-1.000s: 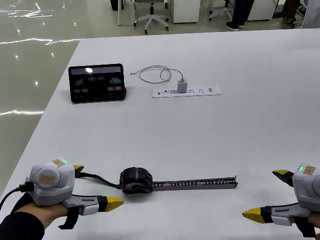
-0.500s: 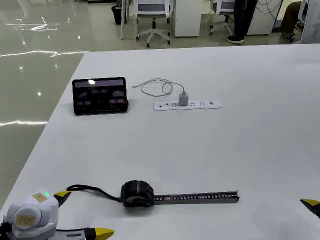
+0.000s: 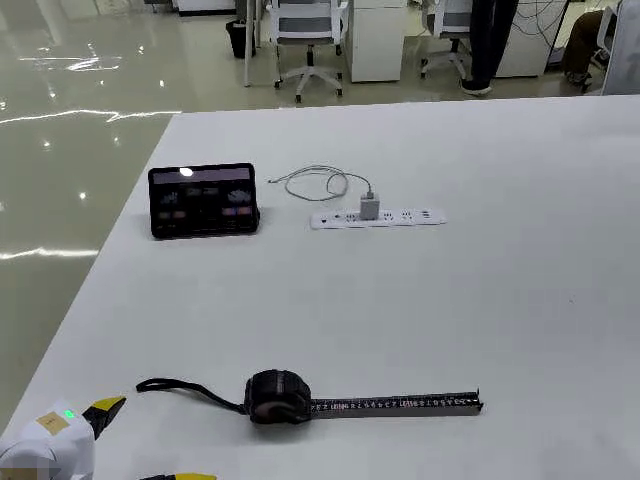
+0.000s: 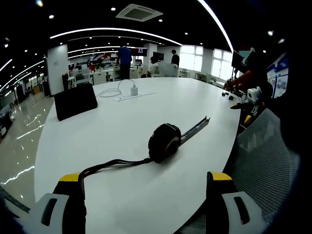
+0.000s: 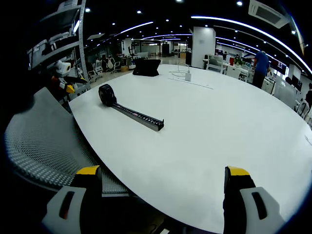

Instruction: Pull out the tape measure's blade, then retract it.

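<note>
We are backing the left gripper (image 4: 145, 178) and right gripper (image 5: 163, 170) away, both released. The blade (image 3: 400, 404) is lying extended, awaiting retraction.

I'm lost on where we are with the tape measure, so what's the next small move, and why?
Probably bring the left gripper forward to the tape measure's case. The blade lies pulled out on the table, and this gripper and the right gripper are open, off it, so retracting remains.

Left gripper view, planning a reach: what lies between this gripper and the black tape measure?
Only its black cord strap on white tabletop, in that view.
</note>
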`<state>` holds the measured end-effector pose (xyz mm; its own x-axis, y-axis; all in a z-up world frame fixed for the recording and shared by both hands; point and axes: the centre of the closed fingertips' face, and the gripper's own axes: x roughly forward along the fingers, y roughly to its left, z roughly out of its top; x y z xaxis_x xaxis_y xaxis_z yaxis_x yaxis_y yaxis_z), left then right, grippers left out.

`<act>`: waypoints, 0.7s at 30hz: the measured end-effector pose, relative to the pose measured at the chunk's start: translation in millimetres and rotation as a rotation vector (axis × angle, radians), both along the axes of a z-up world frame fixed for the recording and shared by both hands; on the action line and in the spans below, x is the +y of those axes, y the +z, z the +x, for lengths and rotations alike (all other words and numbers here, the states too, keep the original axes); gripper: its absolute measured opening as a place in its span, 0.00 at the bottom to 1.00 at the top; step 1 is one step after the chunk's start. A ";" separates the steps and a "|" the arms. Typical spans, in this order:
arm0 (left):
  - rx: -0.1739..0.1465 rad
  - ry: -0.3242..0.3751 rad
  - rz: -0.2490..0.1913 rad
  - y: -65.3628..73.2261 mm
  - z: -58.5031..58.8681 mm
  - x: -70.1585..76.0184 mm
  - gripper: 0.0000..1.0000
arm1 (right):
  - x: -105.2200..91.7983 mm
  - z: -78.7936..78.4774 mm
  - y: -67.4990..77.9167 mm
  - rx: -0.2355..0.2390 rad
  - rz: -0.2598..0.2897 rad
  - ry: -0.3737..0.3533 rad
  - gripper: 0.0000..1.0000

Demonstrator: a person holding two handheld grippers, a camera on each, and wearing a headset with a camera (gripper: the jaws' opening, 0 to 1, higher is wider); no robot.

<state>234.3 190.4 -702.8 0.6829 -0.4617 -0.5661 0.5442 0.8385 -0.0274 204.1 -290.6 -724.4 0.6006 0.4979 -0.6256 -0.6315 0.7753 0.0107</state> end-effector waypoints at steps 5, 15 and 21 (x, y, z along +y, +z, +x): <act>0.021 -0.017 -0.010 -0.8 -5.0 -2.1 1.00 | 0.0 1.4 0.3 0.004 -0.006 0.003 1.00; 0.016 -0.009 -0.006 1.3 -2.6 0.6 1.00 | -7.0 2.6 1.4 -0.017 -0.028 0.004 1.00; 0.012 0.009 -0.013 5.3 1.5 2.8 1.00 | -12.6 -1.0 -2.5 -0.007 -0.029 -0.018 1.00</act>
<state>235.8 193.2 -697.5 0.6805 -0.4625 -0.5684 0.5358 0.8432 -0.0446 203.1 -303.2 -726.9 0.6138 0.4680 -0.6358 -0.6171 0.7867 -0.0165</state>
